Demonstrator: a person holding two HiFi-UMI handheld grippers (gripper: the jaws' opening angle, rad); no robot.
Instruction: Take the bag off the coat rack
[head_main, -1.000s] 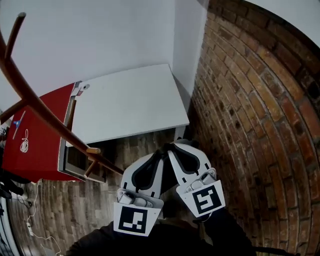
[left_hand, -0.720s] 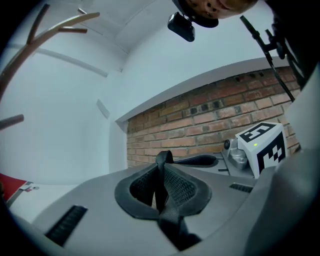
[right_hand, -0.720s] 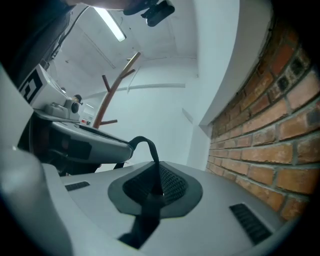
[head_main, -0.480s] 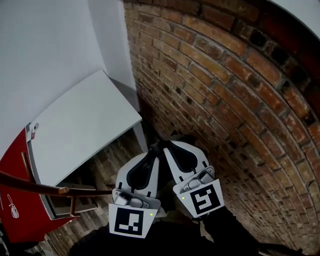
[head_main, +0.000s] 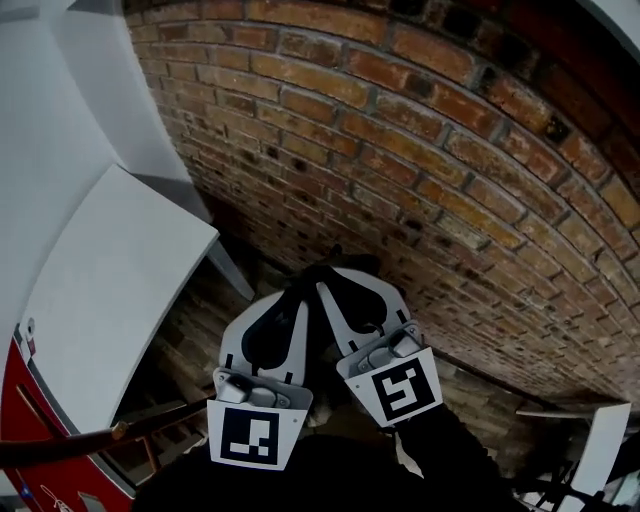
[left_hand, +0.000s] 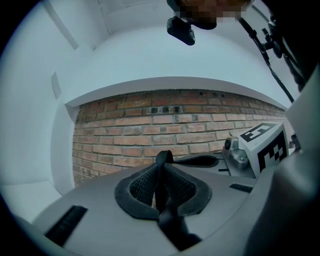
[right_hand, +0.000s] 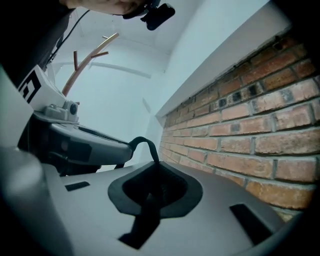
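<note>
My left gripper (head_main: 298, 292) and right gripper (head_main: 326, 284) are side by side, each pinching the bag's black strap (left_hand: 163, 159), with the brick wall (head_main: 450, 150) just ahead of both

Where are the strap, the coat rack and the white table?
strap (left_hand: 163, 160), left gripper view, on the loop above the jaws.
coat rack (head_main: 60, 443), head view, on its brown branch at lower left.
white table (head_main: 110, 290), head view, on the bare top.
</note>
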